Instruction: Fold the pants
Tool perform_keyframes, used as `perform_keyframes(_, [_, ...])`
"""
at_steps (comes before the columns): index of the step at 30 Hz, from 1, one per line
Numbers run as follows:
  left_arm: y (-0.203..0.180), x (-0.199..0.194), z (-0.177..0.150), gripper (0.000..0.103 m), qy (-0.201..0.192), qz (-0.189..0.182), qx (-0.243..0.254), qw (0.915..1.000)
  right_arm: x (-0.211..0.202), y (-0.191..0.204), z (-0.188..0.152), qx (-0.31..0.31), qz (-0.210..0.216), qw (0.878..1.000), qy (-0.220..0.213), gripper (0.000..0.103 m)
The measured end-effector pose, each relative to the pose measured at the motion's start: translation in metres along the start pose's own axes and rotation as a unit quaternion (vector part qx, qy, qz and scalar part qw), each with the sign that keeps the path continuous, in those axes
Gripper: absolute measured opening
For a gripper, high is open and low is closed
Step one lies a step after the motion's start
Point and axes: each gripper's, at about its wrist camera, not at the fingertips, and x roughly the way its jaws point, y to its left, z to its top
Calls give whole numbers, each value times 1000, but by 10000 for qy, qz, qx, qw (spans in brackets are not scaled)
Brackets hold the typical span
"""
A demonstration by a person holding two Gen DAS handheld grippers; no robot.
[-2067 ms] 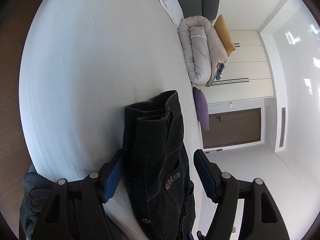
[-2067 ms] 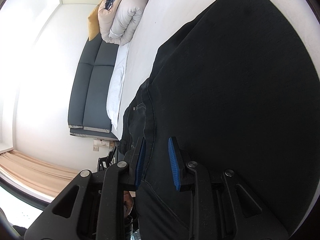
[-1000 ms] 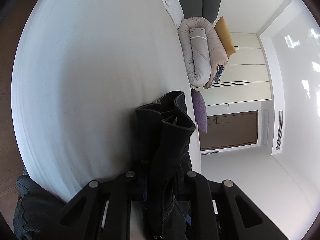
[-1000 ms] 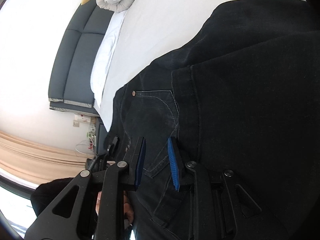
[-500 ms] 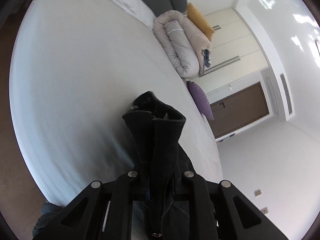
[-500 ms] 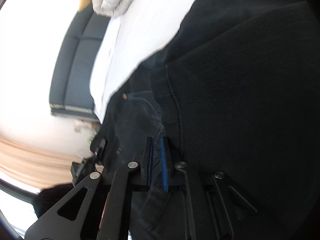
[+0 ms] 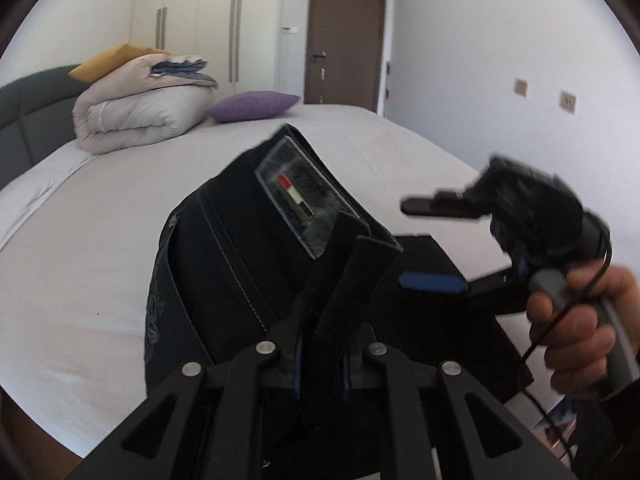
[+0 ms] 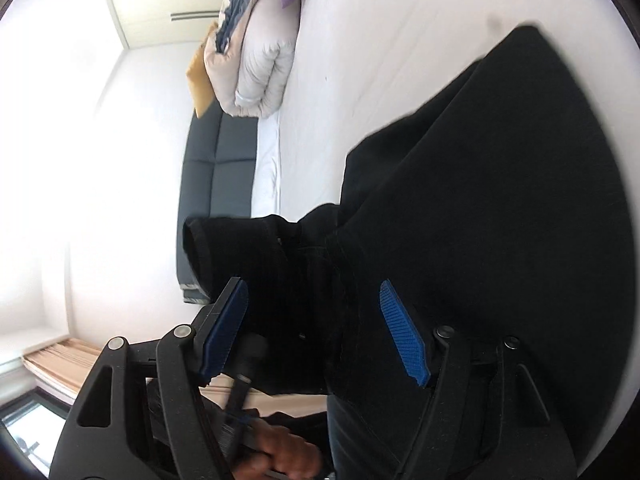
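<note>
Black pants (image 7: 240, 264) lie on a white bed (image 7: 80, 248). My left gripper (image 7: 320, 356) is shut on the waistband and holds it lifted; a leather brand patch (image 7: 300, 196) faces the camera. In the right wrist view the pants (image 8: 500, 208) spread dark over the bed (image 8: 380, 40). My right gripper (image 8: 316, 328) is open, its blue pads (image 8: 404, 332) on either side of the fabric without pinching it. The right gripper also shows in the left wrist view (image 7: 436, 240), held by a hand (image 7: 576, 328).
A rolled grey duvet (image 7: 132, 116) with a yellow pillow (image 7: 108, 56) and a purple pillow (image 7: 252, 106) sit at the head of the bed. A dark headboard (image 7: 24, 120), wardrobe doors (image 7: 200, 28) and a brown door (image 7: 344, 40) stand behind.
My right gripper, nearly shut on the fabric half a second ago, has opened wide. My left gripper stays shut and has swung the waistband up, turning the view upright toward the door.
</note>
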Motion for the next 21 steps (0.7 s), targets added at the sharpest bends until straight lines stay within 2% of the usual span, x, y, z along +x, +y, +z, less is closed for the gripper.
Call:
perform_keyframes(4, [-46,14,-10,13,186,148,893,9957,-17,-10,4,69,88,9999,16,68])
perform_keyframes(7, [-67,20,-18,13,214,359,1472,9882,-25,-18,9,90,54,9999,49,68])
perform_keyframes(12, [-70,22,-29,13,224,526,1810,9818,-37,-15,18,-152,-196,9997,13,66])
perform_keyframes(13, [-72,23,-30,13,216,539,1858,9809,-37,-14,19,-200,-274,9994,5,62])
perform_keyframes(15, [-77,24,-32,13,202,534,1917,9798,-43,-14,19,-356,-600,9976,4,45])
perform_keyframes(16, [-79,24,-33,13,204,535,1948,9792,-43,-13,20,-441,-803,9958,27,30])
perform_keyframes(17, [-82,26,-34,13,213,524,2002,9781,-45,-11,21,-505,-936,9943,22,23])
perform_keyframes(19, [-85,29,-34,13,213,472,2070,9770,-50,-8,22,-634,-1051,9924,-38,16])
perform_keyframes(21, [-88,29,-34,13,191,431,2161,9752,-55,-3,23,-798,-1208,9894,-106,13])
